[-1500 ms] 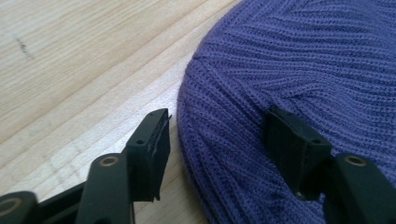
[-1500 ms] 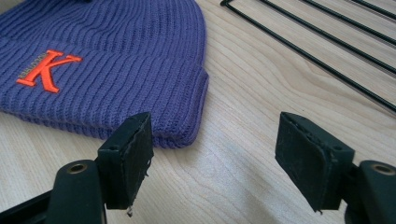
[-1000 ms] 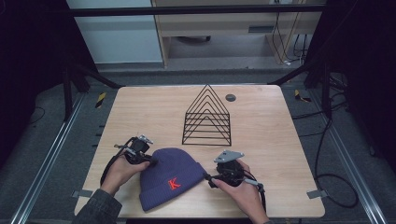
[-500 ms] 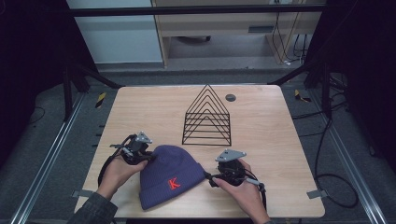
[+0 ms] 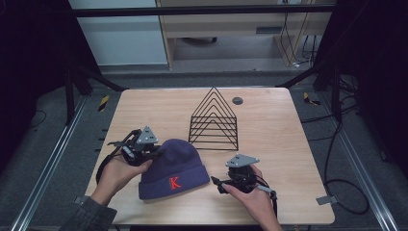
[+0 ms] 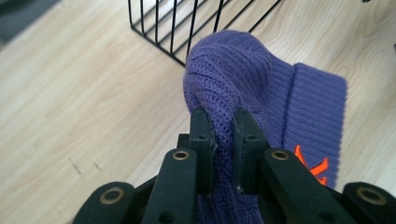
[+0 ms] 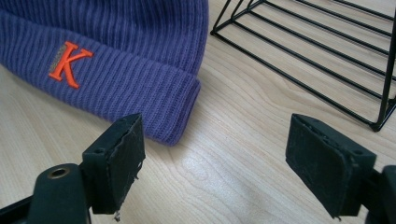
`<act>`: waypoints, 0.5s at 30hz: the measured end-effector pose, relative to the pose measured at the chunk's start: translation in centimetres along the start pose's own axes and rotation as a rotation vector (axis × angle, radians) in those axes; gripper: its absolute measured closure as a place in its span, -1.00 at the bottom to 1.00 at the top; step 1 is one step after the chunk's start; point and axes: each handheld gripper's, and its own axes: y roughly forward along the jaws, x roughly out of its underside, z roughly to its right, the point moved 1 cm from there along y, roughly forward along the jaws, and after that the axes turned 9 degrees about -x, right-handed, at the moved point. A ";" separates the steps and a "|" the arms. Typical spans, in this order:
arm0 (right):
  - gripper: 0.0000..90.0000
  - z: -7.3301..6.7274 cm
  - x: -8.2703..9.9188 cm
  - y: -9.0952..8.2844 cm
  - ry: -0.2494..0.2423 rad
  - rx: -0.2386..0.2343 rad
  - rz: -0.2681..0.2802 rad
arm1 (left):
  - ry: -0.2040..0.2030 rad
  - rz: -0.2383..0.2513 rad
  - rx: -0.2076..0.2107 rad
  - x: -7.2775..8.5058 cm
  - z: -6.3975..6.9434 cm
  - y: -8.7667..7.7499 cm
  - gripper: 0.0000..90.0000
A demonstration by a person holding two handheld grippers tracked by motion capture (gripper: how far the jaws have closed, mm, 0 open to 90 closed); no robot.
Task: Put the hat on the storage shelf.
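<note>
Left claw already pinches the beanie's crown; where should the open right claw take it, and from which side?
Probably the folded cuff's corner of the purple beanie, approached level from the right claw's own side: that thick edge lies flat, bare and nearest its open jaws, opposite the left claw.

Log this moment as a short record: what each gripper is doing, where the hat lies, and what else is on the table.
left gripper: shut on a fold of the beanie's crown, lifting it
right gripper: open, jaws have just been opening, nothing between them, just off the cuff's corner
beanie: purple knit, orange K on cuff, cuff resting on the table
wire rack: black, triangular, upright behind the beanie
</note>
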 end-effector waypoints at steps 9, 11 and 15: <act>-0.55 -0.7 -0.3 -0.4 -0.022 -0.005 0.016 | 0.051 0.053 0.004 -1.7 -0.3 -2.9 0.80; -0.55 -0.8 -0.4 -0.4 -0.025 -0.007 0.015 | 0.057 0.063 0.003 -2.0 -0.4 -3.3 0.80; -0.54 -1.0 -0.8 -0.4 -0.035 -0.011 0.017 | 0.073 0.076 -0.013 -2.8 -0.9 -4.2 0.80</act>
